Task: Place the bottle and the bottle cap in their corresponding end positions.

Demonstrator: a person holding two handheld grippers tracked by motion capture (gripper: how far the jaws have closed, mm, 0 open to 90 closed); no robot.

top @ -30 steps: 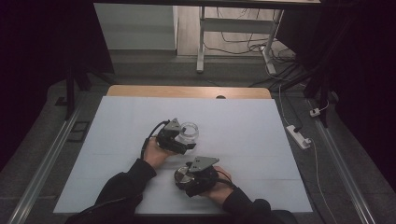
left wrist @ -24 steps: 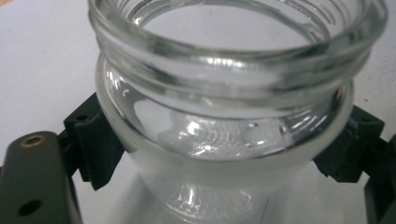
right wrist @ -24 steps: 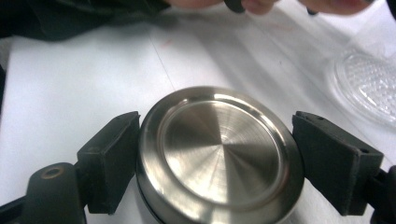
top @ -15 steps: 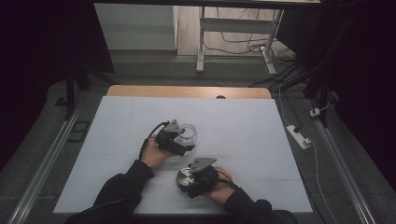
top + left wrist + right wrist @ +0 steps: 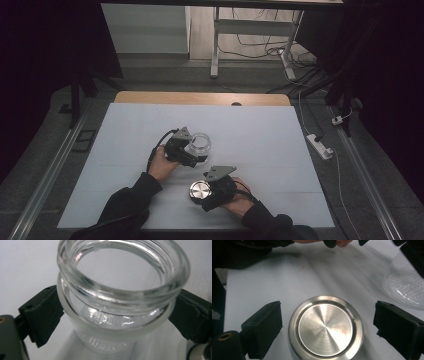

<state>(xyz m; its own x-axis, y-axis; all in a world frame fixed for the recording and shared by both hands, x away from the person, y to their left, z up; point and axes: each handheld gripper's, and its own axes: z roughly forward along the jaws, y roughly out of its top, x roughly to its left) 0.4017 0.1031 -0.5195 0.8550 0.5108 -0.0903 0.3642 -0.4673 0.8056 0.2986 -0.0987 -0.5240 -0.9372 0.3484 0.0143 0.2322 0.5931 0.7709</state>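
- The glass jar [image 5: 201, 144] stands upright and open-mouthed on the white table [image 5: 260, 150], near its middle; its metal lid [image 5: 199, 189] lies flat on the table just in front of it, toward the person.
- The left gripper [image 5: 192, 150] has just been opening: in its own view the jar [image 5: 120, 302] sits between the two pads, which look to have let go of the glass, with a sliver of gap on the left side.
- The right gripper [image 5: 202, 192] has also just been opening; its pads stand clear on both sides of the lid [image 5: 325, 330].
- Both hands have stayed about where they were a second ago.
- My reading: both things are released, so the lid-removal step looks finished.
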